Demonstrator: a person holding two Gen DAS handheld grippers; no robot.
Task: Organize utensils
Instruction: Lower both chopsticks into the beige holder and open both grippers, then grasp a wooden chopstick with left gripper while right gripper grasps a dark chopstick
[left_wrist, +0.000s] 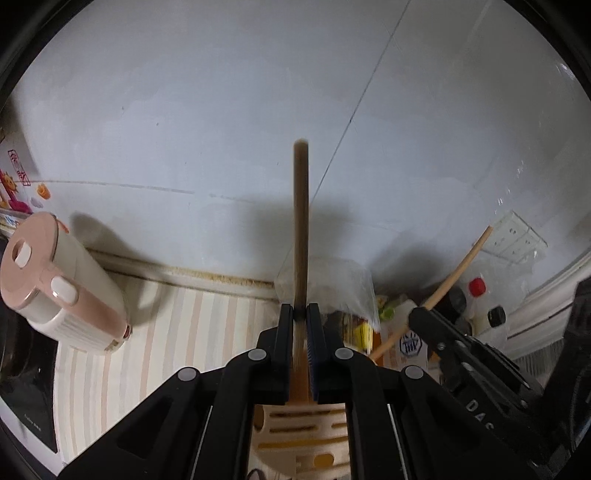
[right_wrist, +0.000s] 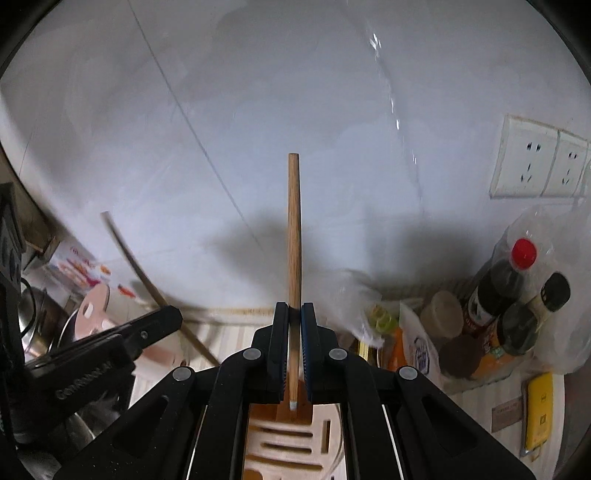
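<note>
My striped counter (left_wrist: 207, 332): pink kettle (left_wrist: 62, 288) far left, slotted holder (right_wrist: 291, 439) just below me, sauce bottles (right_wrist: 495, 291), jar (right_wrist: 441, 314) & plastic bags (right_wrist: 354, 295) at right by wall, yellow pack (right_wrist: 539, 410) nearer.

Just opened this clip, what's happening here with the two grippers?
Each gripper is clamped on a wooden chopstick, held upright in front of the white wall. The left gripper holds the darker chopstick; the right gripper holds the lighter chopstick. Both hover above a slotted cream utensil holder on the counter. Neither stick looks seated in it yet.
</note>
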